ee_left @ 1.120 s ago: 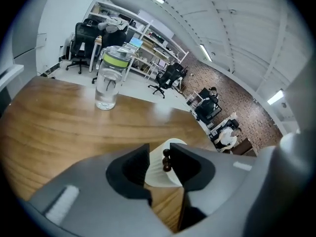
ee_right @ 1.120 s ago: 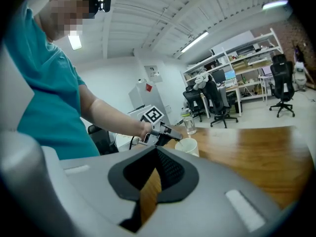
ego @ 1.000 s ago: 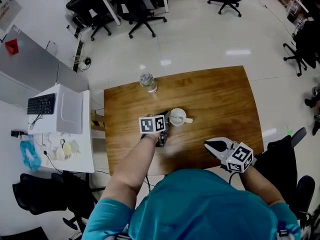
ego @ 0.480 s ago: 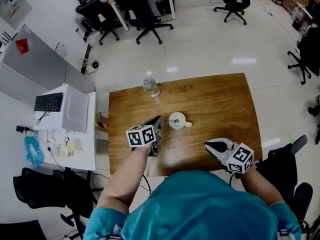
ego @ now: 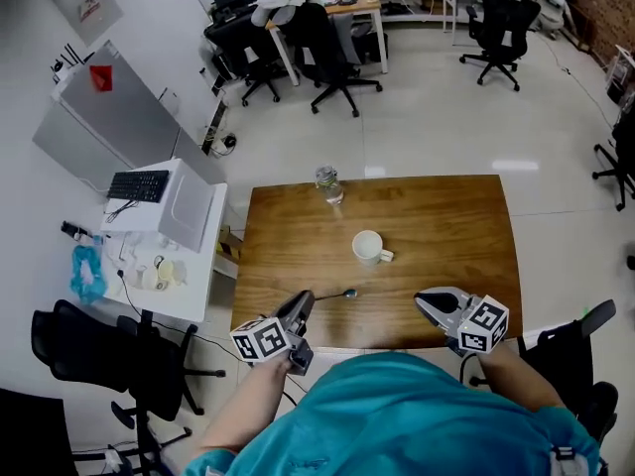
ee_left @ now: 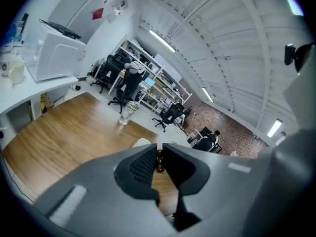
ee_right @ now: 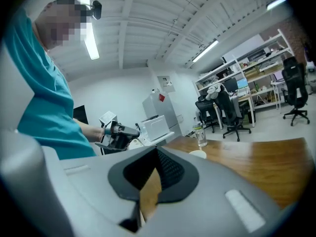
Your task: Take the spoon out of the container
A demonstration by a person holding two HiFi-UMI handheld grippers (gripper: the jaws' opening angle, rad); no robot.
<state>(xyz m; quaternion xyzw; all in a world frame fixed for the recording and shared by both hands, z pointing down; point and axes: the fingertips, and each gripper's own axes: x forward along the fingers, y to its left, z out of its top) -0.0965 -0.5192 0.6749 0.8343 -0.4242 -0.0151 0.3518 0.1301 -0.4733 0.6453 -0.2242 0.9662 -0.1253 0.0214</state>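
The white cup [ego: 368,247] stands in the middle of the wooden table [ego: 446,226] with nothing in it. The metal spoon [ego: 337,295] lies level over the table's near part, its bowl pointing right. My left gripper [ego: 306,298] is shut on the spoon's handle near the front left edge. In the left gripper view the handle [ee_left: 159,161] shows as a thin dark strip pinched between the pads, with the cup [ee_left: 142,142] beyond. My right gripper [ego: 429,301] hovers at the front right edge, jaws together and empty [ee_right: 157,151].
A clear water bottle [ego: 328,183] stands at the table's far edge. A white side desk [ego: 189,266] with a keyboard and a printer stands left of the table. Black office chairs [ego: 94,350] stand to the left and further off on the floor.
My left gripper has drawn back from beside the cup to the table's near left edge, and the spoon has come out of the cup with it. The right gripper has stayed put.
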